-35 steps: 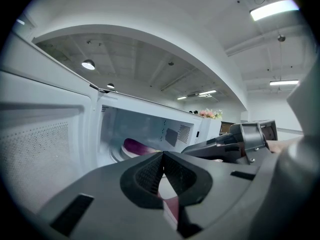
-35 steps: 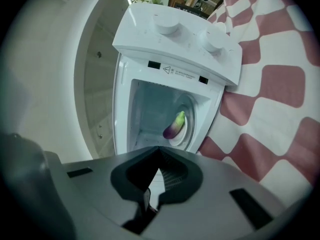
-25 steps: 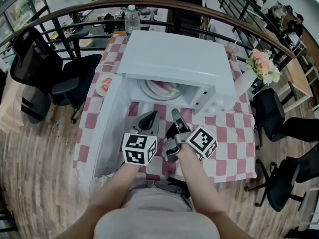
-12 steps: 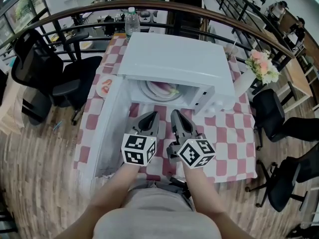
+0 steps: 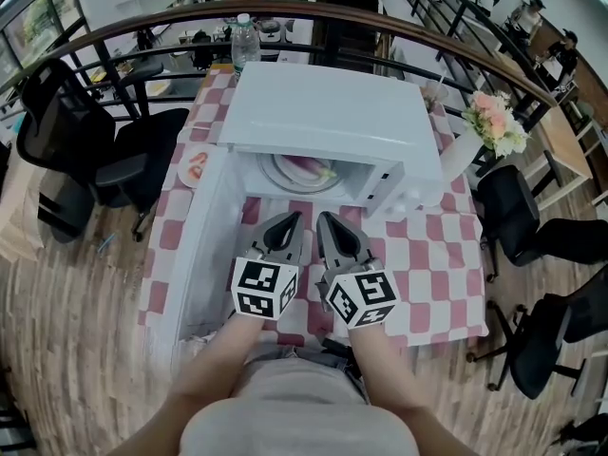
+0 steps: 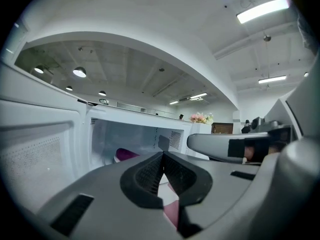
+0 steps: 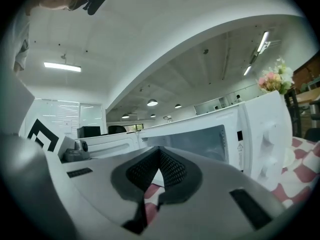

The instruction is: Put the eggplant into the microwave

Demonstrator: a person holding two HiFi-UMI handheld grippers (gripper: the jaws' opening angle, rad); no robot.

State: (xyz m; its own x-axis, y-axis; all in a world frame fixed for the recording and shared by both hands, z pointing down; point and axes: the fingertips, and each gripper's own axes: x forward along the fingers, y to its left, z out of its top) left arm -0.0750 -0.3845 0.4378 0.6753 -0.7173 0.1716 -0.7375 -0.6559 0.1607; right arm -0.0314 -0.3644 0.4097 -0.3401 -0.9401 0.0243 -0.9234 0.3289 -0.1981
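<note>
A purple eggplant [image 5: 306, 165] lies on the round plate inside the open white microwave [image 5: 332, 112]; its end also shows in the left gripper view [image 6: 126, 154]. The microwave door [image 5: 195, 245] hangs open at the left. My left gripper [image 5: 291, 220] and right gripper [image 5: 323, 220] hover side by side over the checked tablecloth, just in front of the microwave opening. Both point toward the cavity. Each has its jaws closed together with nothing between them, seen in the left gripper view [image 6: 163, 155] and the right gripper view [image 7: 160, 151].
A red-and-white checked cloth [image 5: 442, 264] covers the table. A vase of flowers [image 5: 494, 126] stands at the right, a water bottle [image 5: 245, 38] behind the microwave, a small plate [image 5: 195, 167] at the left. Black office chairs [image 5: 90, 141] ring the table.
My right gripper has rolled about its own axis, lifted slightly and drawn in beside the left one. The left gripper has stayed nearly still.
</note>
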